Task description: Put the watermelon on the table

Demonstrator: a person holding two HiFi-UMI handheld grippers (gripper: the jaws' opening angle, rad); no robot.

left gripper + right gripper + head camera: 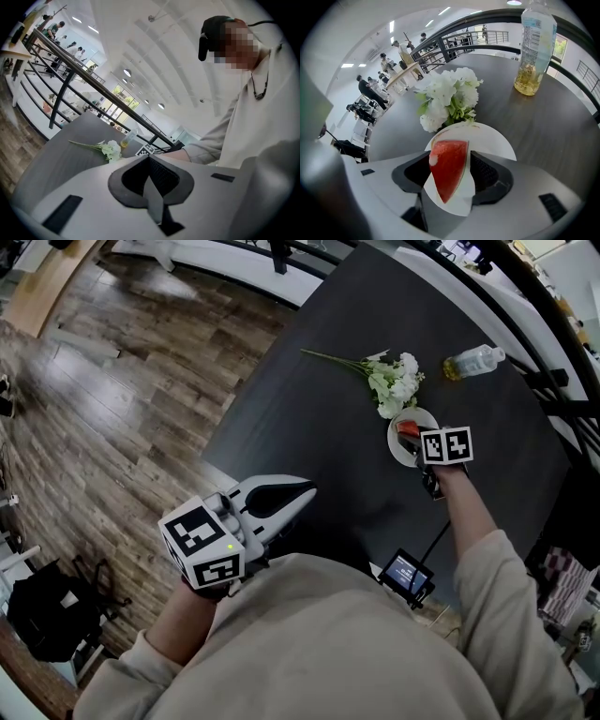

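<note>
The dark table [319, 427] carries a bunch of white flowers [394, 382], a bottle [473, 362] and a white plate [401, 452]

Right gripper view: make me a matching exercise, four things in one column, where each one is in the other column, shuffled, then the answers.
1 watermelon slice
2 plate
3 flowers
4 bottle

A standing upright, far right
B lying on the plate
C directly under the slice
D lying just beyond the plate

Pairs: 1-B, 2-C, 3-D, 4-A
</note>
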